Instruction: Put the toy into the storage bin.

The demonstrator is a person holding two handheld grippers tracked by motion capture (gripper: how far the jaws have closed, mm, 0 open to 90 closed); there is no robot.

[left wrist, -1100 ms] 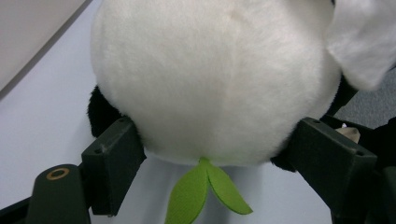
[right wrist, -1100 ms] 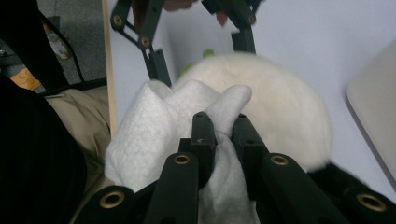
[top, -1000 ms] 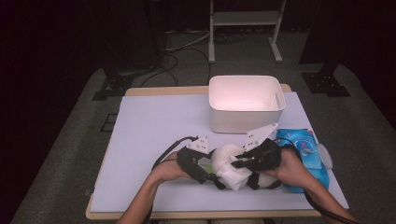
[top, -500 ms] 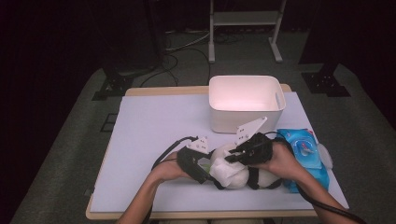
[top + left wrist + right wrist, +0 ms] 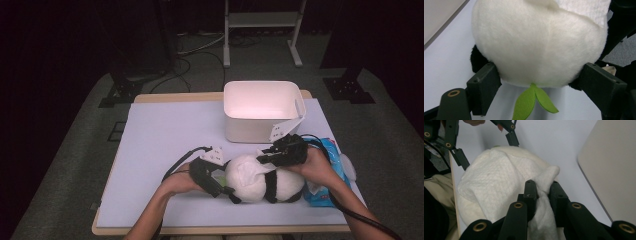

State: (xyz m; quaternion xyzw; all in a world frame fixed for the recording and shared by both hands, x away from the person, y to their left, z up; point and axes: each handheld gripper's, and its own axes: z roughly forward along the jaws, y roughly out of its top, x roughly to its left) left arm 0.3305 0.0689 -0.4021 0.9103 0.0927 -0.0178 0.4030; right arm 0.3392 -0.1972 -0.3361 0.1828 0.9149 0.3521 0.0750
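A white and black plush toy (image 5: 250,177) lies on its side near the table's front edge. My left gripper (image 5: 225,187) is shut on its round white head (image 5: 539,45), one pad on each side, with a green felt leaf (image 5: 534,102) hanging below. A white wipe (image 5: 496,180) is draped over the top of the head. My right gripper (image 5: 542,191) pinches a fold of that wipe; its jaws have just been opening a little, and the fold is still between them. In the high view the right gripper (image 5: 265,159) sits over the plush from the right.
A white bin (image 5: 235,125) stands behind the plush at the table's far right. A blue wipes pack (image 5: 332,155) lies by the right hand at the table's right edge. The pale table (image 5: 165,135) is bare to the left.
The right gripper first slid left over the plush, then shifted back to the right and farther away, keeping the wipe. The left hand and the plush stayed put.
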